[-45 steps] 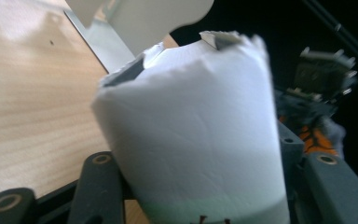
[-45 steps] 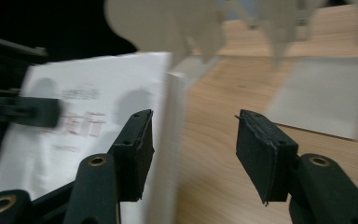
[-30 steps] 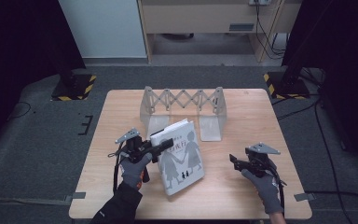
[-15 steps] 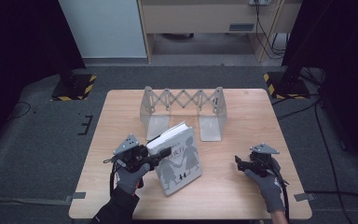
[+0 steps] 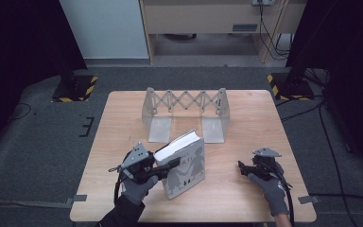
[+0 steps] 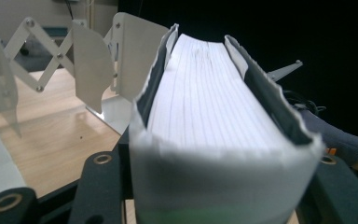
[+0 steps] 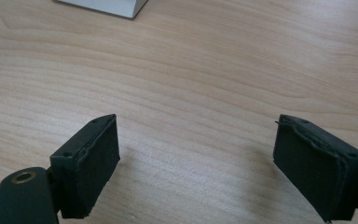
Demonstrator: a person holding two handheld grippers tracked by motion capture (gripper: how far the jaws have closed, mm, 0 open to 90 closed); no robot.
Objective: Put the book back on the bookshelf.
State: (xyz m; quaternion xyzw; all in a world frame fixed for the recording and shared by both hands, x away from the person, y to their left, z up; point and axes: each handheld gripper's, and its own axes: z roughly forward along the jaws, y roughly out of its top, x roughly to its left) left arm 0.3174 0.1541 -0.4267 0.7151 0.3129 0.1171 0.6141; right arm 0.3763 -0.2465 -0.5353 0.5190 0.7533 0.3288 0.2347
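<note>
A thick grey book (image 5: pixel 182 163) with figure silhouettes on its cover is tilted up on the table, one long edge resting on the wood. My left gripper (image 5: pixel 163 166) is shut on it near its spine; in the left gripper view the book's page block (image 6: pixel 205 112) sits between the two jaws. My right gripper (image 5: pixel 244 168) rests low over the table at the front right, apart from the book. In the right gripper view its jaws stand wide open over bare wood, and a white corner of the book (image 7: pixel 107 7) shows at the top.
A metal expanding book rack (image 5: pixel 185 111) with scissor links stands at the back middle of the wooden table (image 5: pixel 283 142). Its white end plates (image 6: pixel 121 56) rise just beyond the book in the left gripper view. Dark floor surrounds the table.
The book has been lifted from lying flat to tilted on edge and drawn toward the table's front left with my left gripper. The right gripper has drifted slightly right.
</note>
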